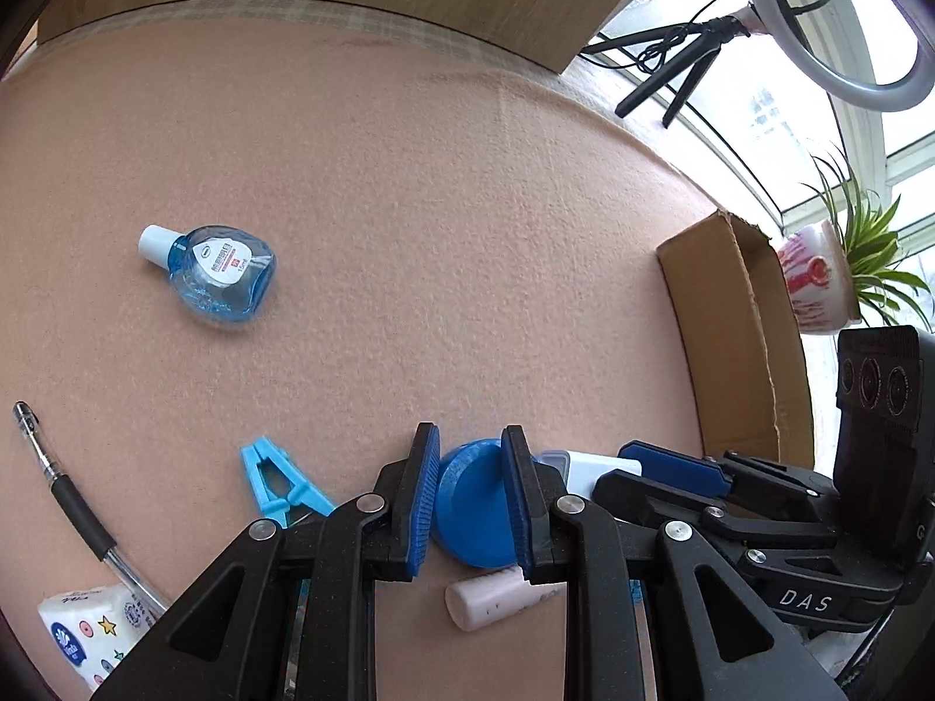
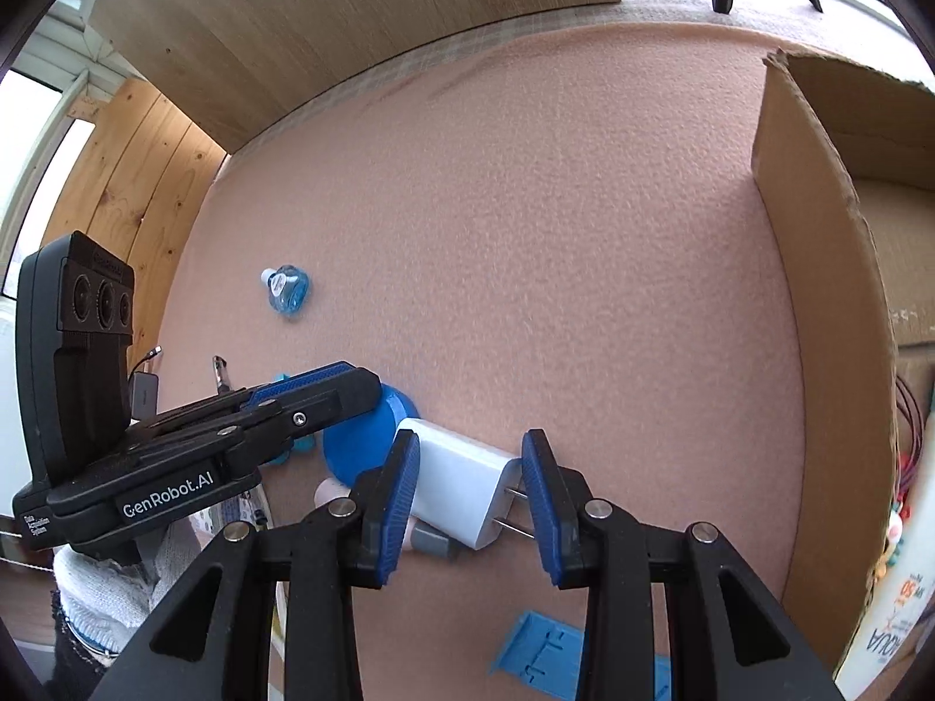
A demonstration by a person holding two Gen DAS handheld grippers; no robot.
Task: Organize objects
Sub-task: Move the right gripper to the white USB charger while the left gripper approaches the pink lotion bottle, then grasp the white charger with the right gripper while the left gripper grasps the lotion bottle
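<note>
My left gripper point(image 1: 470, 502) has its blue pads against both sides of a round blue lid point(image 1: 470, 505) on the pink mat. My right gripper point(image 2: 470, 505) is open around a white charger plug point(image 2: 467, 482) with two prongs, without touching it. The lid point(image 2: 359, 438) and the left gripper point(image 2: 310, 388) show at the left of the right wrist view. The right gripper point(image 1: 672, 470) shows beside the charger point(image 1: 584, 470) in the left wrist view. A pink tube point(image 1: 497, 596) lies under the lid.
A blue eye-drop bottle point(image 1: 213, 271) lies far left. A pen point(image 1: 70, 502), a light blue clip point(image 1: 280, 485) and a tissue pack point(image 1: 93, 631) lie near left. An open cardboard box point(image 2: 818, 304) stands at the right. A blue plastic part point(image 2: 543, 654) lies near.
</note>
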